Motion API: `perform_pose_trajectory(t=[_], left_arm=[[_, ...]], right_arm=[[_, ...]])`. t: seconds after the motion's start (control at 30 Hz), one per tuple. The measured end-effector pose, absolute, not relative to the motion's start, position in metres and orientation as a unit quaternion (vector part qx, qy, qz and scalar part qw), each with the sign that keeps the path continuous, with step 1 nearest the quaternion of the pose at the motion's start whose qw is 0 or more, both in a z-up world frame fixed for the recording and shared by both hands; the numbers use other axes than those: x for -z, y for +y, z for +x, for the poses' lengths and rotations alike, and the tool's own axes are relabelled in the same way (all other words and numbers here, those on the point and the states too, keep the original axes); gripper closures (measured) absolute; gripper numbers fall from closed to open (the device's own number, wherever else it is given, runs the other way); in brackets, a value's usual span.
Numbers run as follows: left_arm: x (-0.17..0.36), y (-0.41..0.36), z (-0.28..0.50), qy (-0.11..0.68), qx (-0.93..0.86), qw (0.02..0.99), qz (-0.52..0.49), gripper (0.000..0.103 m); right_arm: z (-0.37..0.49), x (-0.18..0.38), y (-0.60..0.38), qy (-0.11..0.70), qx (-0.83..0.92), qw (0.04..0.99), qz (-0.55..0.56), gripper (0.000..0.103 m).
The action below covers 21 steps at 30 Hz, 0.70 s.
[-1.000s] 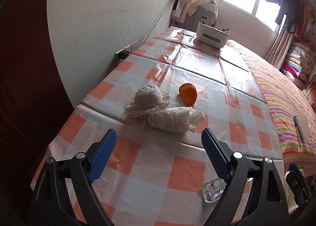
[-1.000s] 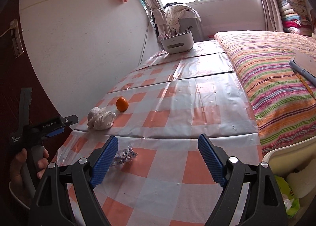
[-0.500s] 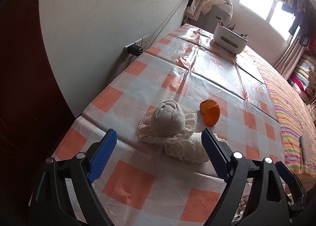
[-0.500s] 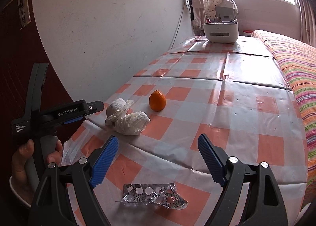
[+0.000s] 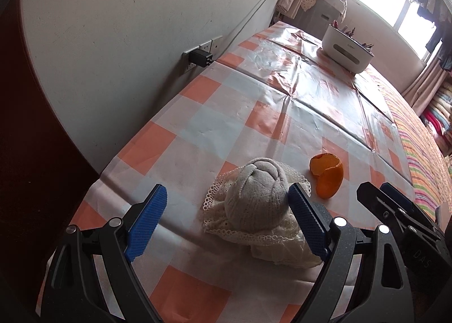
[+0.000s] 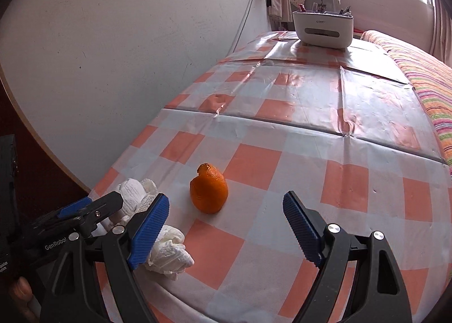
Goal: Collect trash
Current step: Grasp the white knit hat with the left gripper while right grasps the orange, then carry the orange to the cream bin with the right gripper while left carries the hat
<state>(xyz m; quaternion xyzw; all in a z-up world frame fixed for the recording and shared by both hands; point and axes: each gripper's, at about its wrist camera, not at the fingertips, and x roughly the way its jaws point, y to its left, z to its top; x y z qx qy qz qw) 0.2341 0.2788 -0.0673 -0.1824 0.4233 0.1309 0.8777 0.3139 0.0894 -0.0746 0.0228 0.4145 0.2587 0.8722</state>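
An orange peel [image 5: 327, 179] [image 6: 209, 193] stands on the checked tablecloth [image 5: 231, 125]. Left of it lie a balled knitted lace cloth [image 5: 257, 207] [image 6: 132, 196] and a crumpled white tissue [image 5: 285, 252] [image 6: 169, 252]. My left gripper [image 5: 228, 224] is open and empty, its fingers to either side of the cloth ball. My right gripper [image 6: 226, 227] is open and empty, just short of the orange peel. It also shows in the left wrist view at the right edge. The blister pack seen earlier is out of view.
A white organiser box [image 5: 347, 52] [image 6: 323, 29] stands at the table's far end. The wall with a socket and plug [image 5: 199, 56] runs along the left. A striped bed [image 6: 423, 74] lies to the right.
Both grippers have moved forward over the table. The left has closed in on the cloth ball, the right on the orange peel. The blister pack has dropped out of view.
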Motion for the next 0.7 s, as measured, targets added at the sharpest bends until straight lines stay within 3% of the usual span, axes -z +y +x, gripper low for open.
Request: perform_pose_trajectory(t=[0.2, 0.33, 0.43, 0.5, 0.57, 0.7], left_arm=[[0.073, 0.275, 0.239, 0.434, -0.128, 0.874, -0.178, 0.018], [0.080, 0.275, 0.241, 0.452, -0.104, 0.866, -0.185, 0.046], [0.080, 0.276, 0.239, 0.452, -0.106, 0.867, -0.182, 0.049], [0.079, 0.279, 0.238, 0.452, -0.108, 0.866, -0.186, 0.052], [0.079, 0.281, 0.236, 0.451, -0.108, 0.866, -0.189, 0.054], [0.078, 0.280, 0.233, 0.450, -0.105, 0.868, -0.185, 0.055]], right_arm=[[0.338, 0.087, 0.115, 0.435, -0.250, 0.865, 0.003, 0.022], [0.351, 0.099, 0.128, 0.463, -0.251, 0.850, 0.002, 0.022], [0.353, 0.103, 0.133, 0.464, -0.249, 0.850, -0.012, 0.025], [0.350, 0.103, 0.137, 0.460, -0.250, 0.851, -0.034, 0.037], [0.345, 0.102, 0.140, 0.457, -0.257, 0.850, -0.057, 0.065], [0.335, 0.100, 0.135, 0.447, -0.257, 0.854, -0.075, 0.072]])
